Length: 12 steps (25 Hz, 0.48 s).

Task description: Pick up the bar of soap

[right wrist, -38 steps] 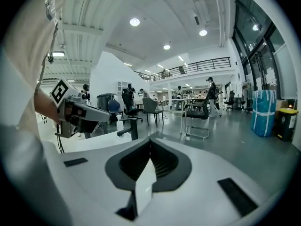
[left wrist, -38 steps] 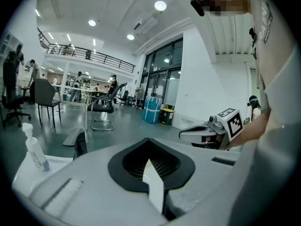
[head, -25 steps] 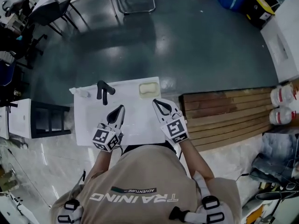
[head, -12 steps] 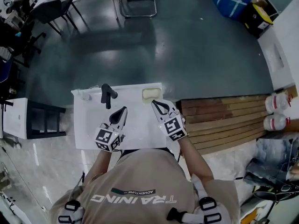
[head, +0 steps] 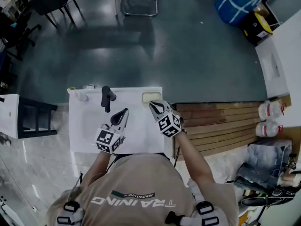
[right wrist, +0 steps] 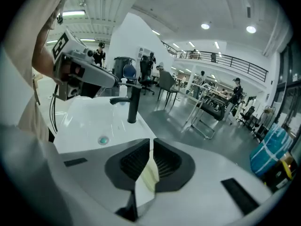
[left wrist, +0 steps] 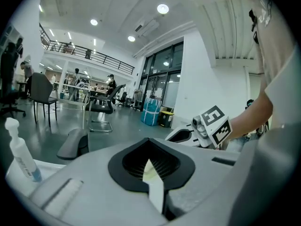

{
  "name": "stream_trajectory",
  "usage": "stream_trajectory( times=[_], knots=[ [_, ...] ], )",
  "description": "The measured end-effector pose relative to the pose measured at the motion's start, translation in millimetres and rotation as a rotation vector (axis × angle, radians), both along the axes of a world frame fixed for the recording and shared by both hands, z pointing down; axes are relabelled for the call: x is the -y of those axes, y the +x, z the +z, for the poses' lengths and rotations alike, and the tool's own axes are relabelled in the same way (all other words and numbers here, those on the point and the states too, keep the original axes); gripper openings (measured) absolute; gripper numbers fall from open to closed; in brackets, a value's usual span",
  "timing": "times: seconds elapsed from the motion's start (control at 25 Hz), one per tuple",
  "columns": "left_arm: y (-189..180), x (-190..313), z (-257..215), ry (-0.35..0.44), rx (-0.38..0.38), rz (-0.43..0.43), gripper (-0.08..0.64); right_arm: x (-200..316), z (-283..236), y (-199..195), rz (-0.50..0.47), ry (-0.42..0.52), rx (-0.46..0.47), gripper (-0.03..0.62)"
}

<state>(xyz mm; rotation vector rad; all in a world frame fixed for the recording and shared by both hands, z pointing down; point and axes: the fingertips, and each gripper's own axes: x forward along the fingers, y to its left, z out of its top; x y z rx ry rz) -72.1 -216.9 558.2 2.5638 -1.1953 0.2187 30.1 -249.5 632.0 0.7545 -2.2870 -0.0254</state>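
Directly beyond the closed tips of the right gripper (head: pixel 152 104) lay the bar of soap (head: pixel 151 97), resting on the far right corner of the white sink (head: pixel 84 126), well right of the black faucet (head: pixel 107 98). Its long axis ran left to right along the far rim, so I judged a grip across the short axis to be the correct approach. The right gripper was the nearer one, angled downward with both jaws together and nothing clamped; I judged they had to open first. The left gripper (head: pixel 124 111) sat over the basin, further from the soap, jaws likewise together and empty, pointing nearly level.
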Motion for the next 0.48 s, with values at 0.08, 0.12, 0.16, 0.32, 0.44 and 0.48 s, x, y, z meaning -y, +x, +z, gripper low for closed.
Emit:
stream_trajectory(
  times=[0.08,0.12,0.16,0.32,0.44,0.48],
  knots=[
    [1,2,3,-0.007,-0.008,0.004,-0.003,6,8,1,-0.021,0.002,-0.046,0.014],
    [0,3,4,-0.011,-0.012,0.006,-0.005,9,11,1,-0.032,0.000,-0.065,0.019],
    [0,4,5,-0.015,-0.016,0.005,-0.005,11,13,1,-0.043,-0.005,-0.082,0.030],
    [-2,8,8,-0.026,-0.023,0.002,-0.005,17,27,3,-0.091,-0.035,-0.148,0.090],
    [-3,10,11,-0.029,-0.023,0.001,-0.003,20,40,5,-0.133,-0.066,-0.200,0.133],
    [-3,10,11,-0.031,-0.023,-0.001,-0.005,21,44,6,-0.146,-0.074,-0.217,0.140]
  ],
)
